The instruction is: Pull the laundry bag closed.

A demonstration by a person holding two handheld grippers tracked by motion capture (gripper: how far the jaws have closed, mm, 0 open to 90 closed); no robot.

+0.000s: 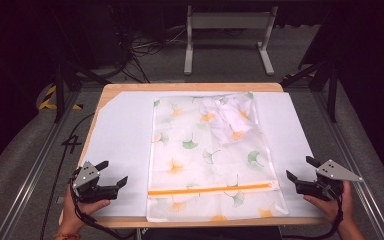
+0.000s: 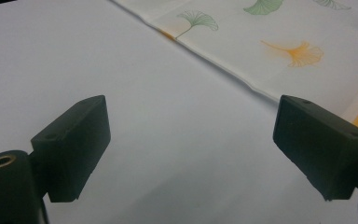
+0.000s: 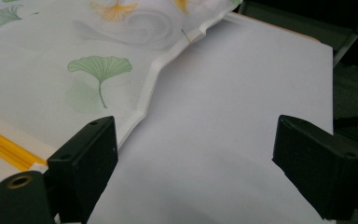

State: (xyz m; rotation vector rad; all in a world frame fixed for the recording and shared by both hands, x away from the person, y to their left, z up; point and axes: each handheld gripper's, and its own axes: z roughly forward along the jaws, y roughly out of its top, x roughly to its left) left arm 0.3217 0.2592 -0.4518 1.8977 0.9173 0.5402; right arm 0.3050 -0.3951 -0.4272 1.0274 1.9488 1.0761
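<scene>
We hold both tools at the near corners of the table, and neither has touched anything yet. The left gripper hangs over the white sheet with its jaws spread wide and nothing between them; in the left gripper view, the left gripper looks across bare sheet toward the edge of the mesh bag. The right gripper is spread just as wide and equally empty, and in the right gripper view, the right gripper sits just beside the bag's rippled side edge. The mesh bag, printed with green and orange ginkgo leaves, lies flat in the middle of the sheet, between our two tools, with its orange zipper running across the near end. A bundle of white cloth shows through the mesh in the far right part of the bag. We judge that we are at the approach step, about to take hold of the bag, most likely at its near corners or along the zipper. The next move calls for bringing each tool inward and low, so one jaw slides under the thin fabric without dragging the sheet beneath, then pinching both sides evenly so the bag does not skew.
</scene>
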